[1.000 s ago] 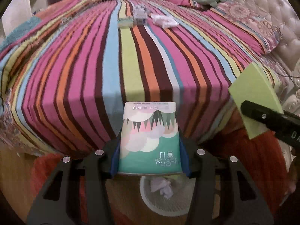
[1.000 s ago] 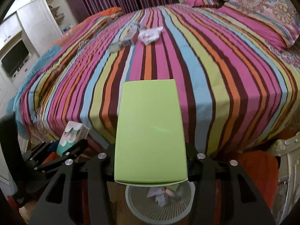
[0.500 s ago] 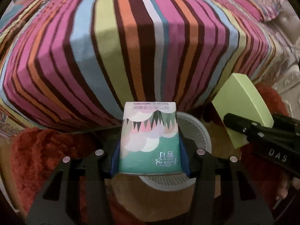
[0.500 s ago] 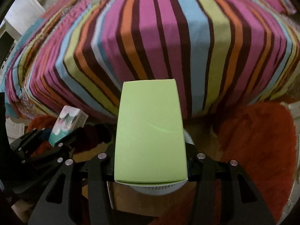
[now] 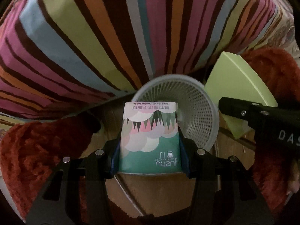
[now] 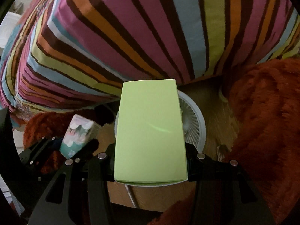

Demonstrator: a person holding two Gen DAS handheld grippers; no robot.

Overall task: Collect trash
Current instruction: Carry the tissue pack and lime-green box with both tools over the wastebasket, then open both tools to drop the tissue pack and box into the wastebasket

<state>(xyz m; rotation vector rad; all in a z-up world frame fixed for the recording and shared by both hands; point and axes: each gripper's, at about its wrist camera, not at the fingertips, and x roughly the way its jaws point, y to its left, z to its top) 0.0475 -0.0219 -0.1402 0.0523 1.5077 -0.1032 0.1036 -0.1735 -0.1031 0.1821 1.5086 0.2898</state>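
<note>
My left gripper (image 5: 149, 151) is shut on a tissue pack (image 5: 150, 136) printed with green, white and pink clouds, and holds it over the white mesh wastebasket (image 5: 196, 110) on the floor. My right gripper (image 6: 150, 150) is shut on a plain lime-green box (image 6: 150, 133) above the same wastebasket (image 6: 193, 120). In the left wrist view the green box (image 5: 236, 86) hangs just right of the basket rim, with the right gripper's black body below it. The tissue pack (image 6: 78, 135) shows at the lower left of the right wrist view. The basket's contents are hidden.
The bed's striped cover (image 5: 112, 37) drapes down just behind the basket. A shaggy red rug (image 6: 266, 121) lies on the wooden floor (image 6: 217, 112) on both sides of it.
Both grippers have come down from bed height and tipped toward the floor. The bed top has left the views and the wastebasket has grown larger beneath both held items.
</note>
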